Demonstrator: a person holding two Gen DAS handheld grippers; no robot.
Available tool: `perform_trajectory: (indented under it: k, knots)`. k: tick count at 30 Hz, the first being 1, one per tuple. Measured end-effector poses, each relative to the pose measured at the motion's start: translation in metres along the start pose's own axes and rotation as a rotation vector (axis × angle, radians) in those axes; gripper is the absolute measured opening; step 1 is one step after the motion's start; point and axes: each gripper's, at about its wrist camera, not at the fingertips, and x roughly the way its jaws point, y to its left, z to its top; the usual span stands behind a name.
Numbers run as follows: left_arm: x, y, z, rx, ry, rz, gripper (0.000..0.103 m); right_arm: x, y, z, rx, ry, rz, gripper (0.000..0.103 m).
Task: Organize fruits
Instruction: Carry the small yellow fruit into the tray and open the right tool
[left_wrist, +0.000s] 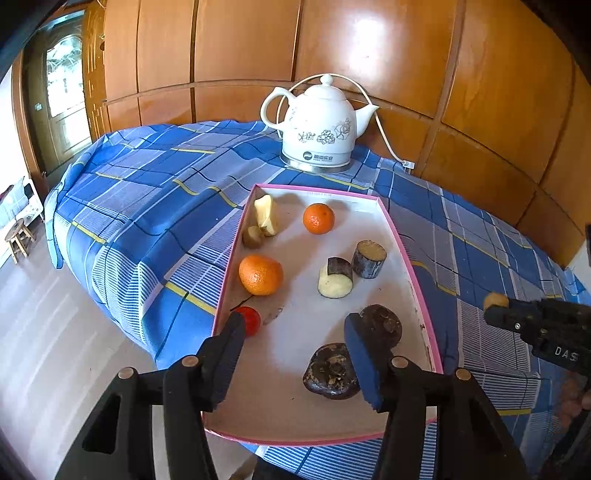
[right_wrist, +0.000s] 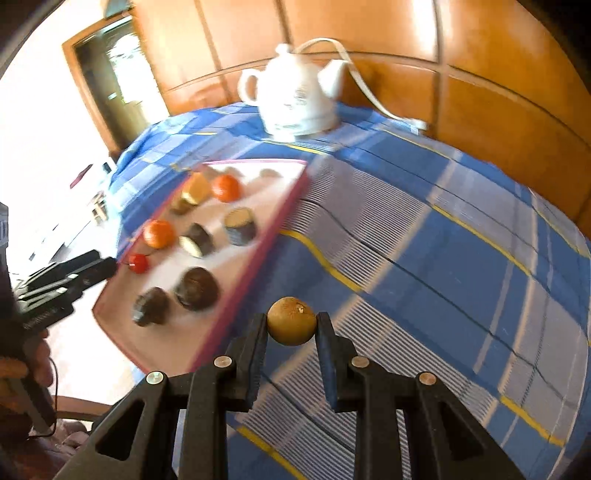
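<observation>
A pink-rimmed white tray (left_wrist: 413, 273) lies on the blue checked tablecloth. In it are two oranges (left_wrist: 260, 275), an apple piece (left_wrist: 267, 215), a small brown fruit (left_wrist: 252, 236), a cherry tomato (left_wrist: 250, 319), two cut sugarcane pieces (left_wrist: 335, 278) and two dark water chestnuts (left_wrist: 382, 325). My left gripper (left_wrist: 295, 332) is open above the tray's near end, empty. My right gripper (right_wrist: 291, 325) is shut on a small round tan fruit (right_wrist: 291, 320), held above the cloth right of the tray (right_wrist: 258, 254). It also shows at the right edge of the left wrist view (left_wrist: 496, 301).
A white ceramic electric kettle (left_wrist: 319, 125) with its cord stands behind the tray near the wood-panelled wall. The table edge drops to a pale floor on the left, with a small stool (left_wrist: 16, 238) beyond.
</observation>
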Motion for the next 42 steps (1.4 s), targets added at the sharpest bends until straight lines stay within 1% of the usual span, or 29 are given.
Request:
perform_trajectory:
  k: [3,7,11,15,20,25,35,38,42]
  knots:
    - [0.000,0.002,0.000,-0.006,0.001,0.001,0.057,0.005,0.017,0.012,-0.038,0.003,0.037,0.026]
    - [0.002,0.007,0.000,-0.019,0.003,0.004,0.058,0.012,0.033,0.023,-0.070,0.004,0.062,0.026]
    - [0.001,0.012,0.002,-0.042,-0.004,0.009,0.058,0.023,0.042,0.038,-0.069,0.008,0.082,0.026]
    - [0.002,0.016,0.003,-0.056,-0.004,0.015,0.058,0.039,0.049,0.050,-0.066,0.036,0.106,0.026]
    - [0.006,0.021,0.002,-0.070,0.005,0.020,0.058,0.071,0.055,0.059,-0.070,0.087,0.093,0.027]
    - [0.007,0.024,0.002,-0.076,0.008,0.026,0.058,0.093,0.059,0.056,-0.094,0.125,0.061,0.027]
    - [0.009,0.023,0.001,-0.075,0.012,0.028,0.058,0.094,0.062,0.049,-0.114,0.113,0.020,0.028]
    - [0.009,0.023,0.001,-0.074,0.012,0.027,0.058,0.090,0.066,0.047,-0.144,0.099,-0.012,0.026]
    - [0.007,0.021,0.001,-0.071,0.010,0.025,0.058,0.088,0.071,0.046,-0.154,0.089,-0.008,0.025]
